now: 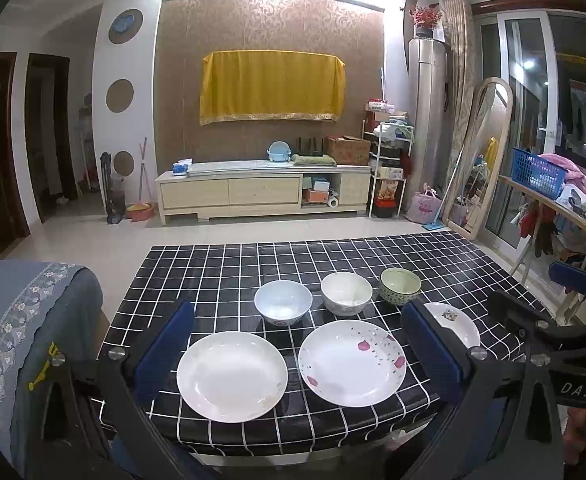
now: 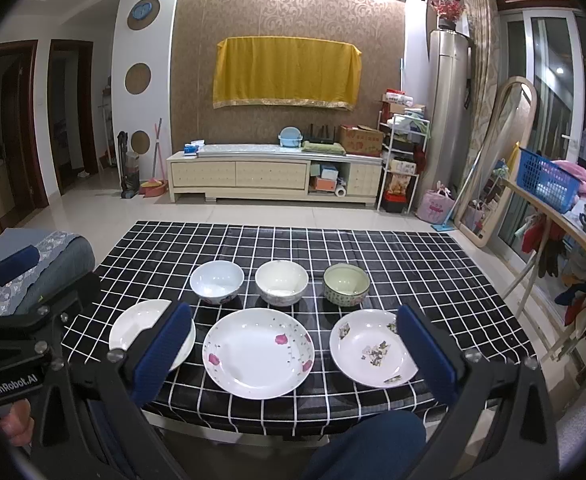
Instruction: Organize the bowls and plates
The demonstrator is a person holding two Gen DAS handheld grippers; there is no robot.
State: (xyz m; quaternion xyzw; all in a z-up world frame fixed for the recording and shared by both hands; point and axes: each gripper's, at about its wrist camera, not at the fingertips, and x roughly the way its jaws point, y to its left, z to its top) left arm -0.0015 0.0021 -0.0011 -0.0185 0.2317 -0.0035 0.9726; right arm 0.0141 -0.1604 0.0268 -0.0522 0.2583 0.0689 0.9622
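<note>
Three plates lie in a front row on the black checked table: a plain white plate, a pink-flowered plate and a leaf-patterned plate. Behind them stand a pale blue bowl, a white bowl and a green bowl. My left gripper is open and empty above the table's front edge, over the two left plates. My right gripper is open and empty, spanning the flowered plate. The bowls also show in the right wrist view: blue, white, green.
A grey-covered chair stands left of the table. A wooden rack with a blue basket and clothes stands at the right. A TV cabinet lines the far wall. My knee is below the table's front edge.
</note>
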